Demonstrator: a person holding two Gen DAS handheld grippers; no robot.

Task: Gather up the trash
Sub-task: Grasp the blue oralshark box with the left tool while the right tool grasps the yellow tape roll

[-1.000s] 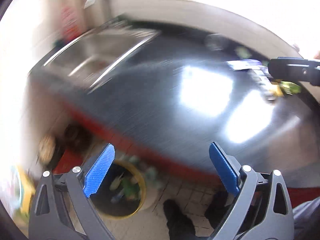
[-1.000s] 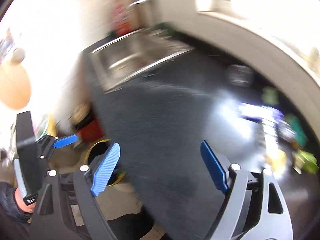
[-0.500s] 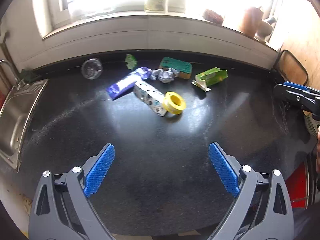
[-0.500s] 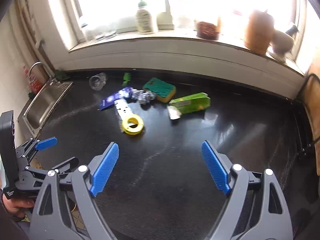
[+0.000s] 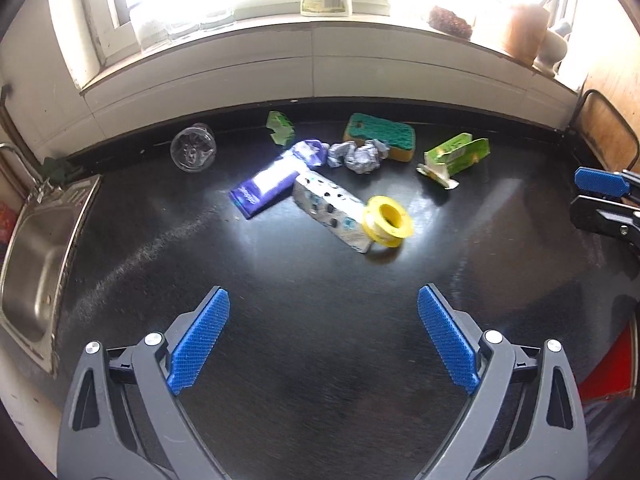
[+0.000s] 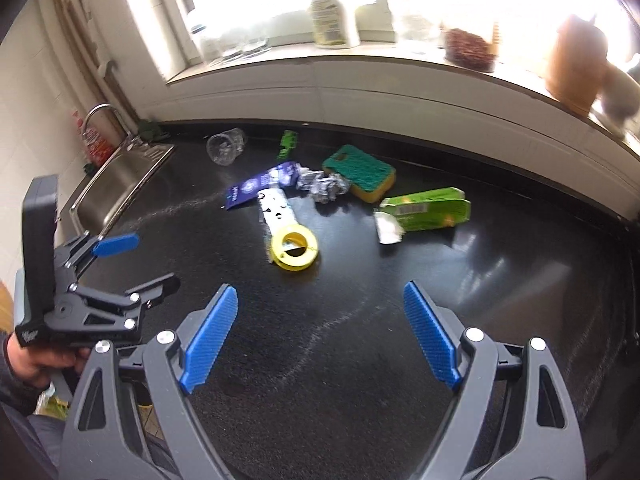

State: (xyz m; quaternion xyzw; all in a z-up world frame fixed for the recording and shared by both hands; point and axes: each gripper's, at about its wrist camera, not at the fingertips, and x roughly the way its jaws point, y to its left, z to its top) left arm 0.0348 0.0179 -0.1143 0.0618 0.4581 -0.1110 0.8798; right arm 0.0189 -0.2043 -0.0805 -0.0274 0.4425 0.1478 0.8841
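Trash lies on the black counter [image 5: 320,340]: a yellow tape roll [image 5: 389,221] [image 6: 295,251] against a flattened white carton [image 5: 330,209], a purple wrapper [image 5: 272,182], crumpled foil [image 5: 358,155], a green box [image 5: 456,158] [image 6: 430,209], a small green scrap [image 5: 281,128] and a clear plastic cup [image 5: 193,152]. My left gripper [image 5: 322,344] is open and empty, well short of the roll. My right gripper [image 6: 320,338] is open and empty, also short of it; it shows at the right edge of the left wrist view [image 5: 600,196].
A green and yellow sponge [image 5: 379,136] lies by the back wall. A steel sink [image 5: 32,256] sits at the left. Bottles and jars [image 6: 330,12] stand on the windowsill. The left gripper shows at the left of the right wrist view [image 6: 116,264].
Both views swung from the sink and a floor bin to face the trash on the counter, then came slightly closer. Both grippers stayed open.
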